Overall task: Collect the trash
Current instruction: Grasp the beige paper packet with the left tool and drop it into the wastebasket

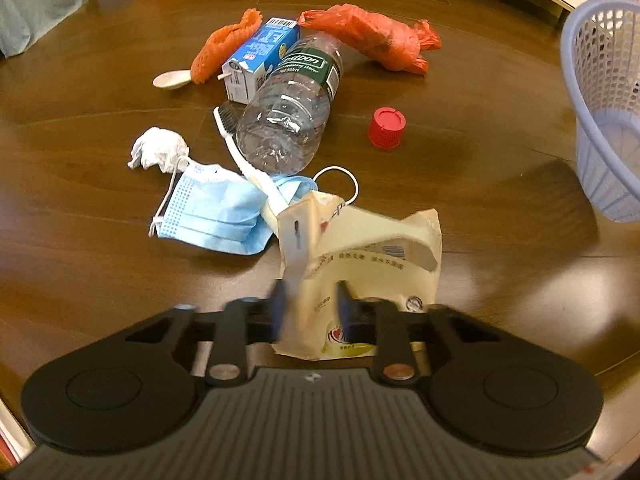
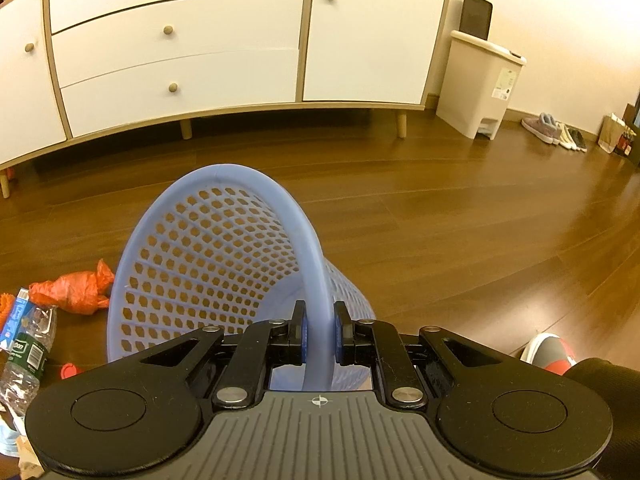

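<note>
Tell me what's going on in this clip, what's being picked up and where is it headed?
A person is clearing litter off a wooden floor with two handheld grippers. The left gripper has its jaws shut on a cream paper package, lifted near the pile. The right gripper clamps the rim of a lavender mesh basket, which looks empty. Still on the floor: a clear water bottle, milk carton, face mask, toothbrush, red cap and orange bag.

Bare floor (image 1: 480, 152) separates litter from basket (image 1: 608, 112).
</note>
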Available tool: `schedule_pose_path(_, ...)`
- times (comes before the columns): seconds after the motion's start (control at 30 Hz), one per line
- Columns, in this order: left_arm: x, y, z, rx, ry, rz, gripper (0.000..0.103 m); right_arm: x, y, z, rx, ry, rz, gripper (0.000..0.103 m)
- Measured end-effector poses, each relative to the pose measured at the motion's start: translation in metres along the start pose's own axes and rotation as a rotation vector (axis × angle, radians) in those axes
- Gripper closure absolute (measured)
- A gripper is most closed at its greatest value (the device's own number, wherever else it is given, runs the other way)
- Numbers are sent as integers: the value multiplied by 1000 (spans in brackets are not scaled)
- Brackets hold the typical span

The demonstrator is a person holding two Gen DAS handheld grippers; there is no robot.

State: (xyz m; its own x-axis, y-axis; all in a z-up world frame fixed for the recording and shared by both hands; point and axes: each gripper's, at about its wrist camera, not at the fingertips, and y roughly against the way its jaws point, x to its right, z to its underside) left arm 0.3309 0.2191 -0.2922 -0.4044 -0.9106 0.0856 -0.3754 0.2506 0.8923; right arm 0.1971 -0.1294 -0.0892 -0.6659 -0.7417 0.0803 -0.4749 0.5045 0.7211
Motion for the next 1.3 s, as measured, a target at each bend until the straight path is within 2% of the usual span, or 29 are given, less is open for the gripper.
schedule_pose_path(0.13, -2, 7, 2, 9, 22, 15, 103, 0, -1, 0, 0, -1, -5, 94)
schedule_pose_path(0.3, 0, 26, -1, 38, 39, 35, 103, 1, -2, 0, -2, -11, -7, 94)
schedule_pose_path(0.5, 15, 58, -18, 128, 43, 94, 103, 2, -2, 1, 1, -12, -11, 94)
schedule_pose_path(0.63, 36, 73, -34, 181, 25, 151, 103, 3, -3, 0, -1, -23, -11, 94)
schedule_pose_path(0.87, 79, 84, -58, 224, -22, 250, 103, 3, -3, 1, -4, -27, -16, 94)
schedule_pose_path(1.17, 131, 84, -88, 241, -69, 340, 103, 10, -5, 0, -16, -43, -28, 94)
schedule_pose_path(1.3, 157, 75, -96, 218, -109, 394, 103, 9, -6, -1, -18, -49, -31, 94)
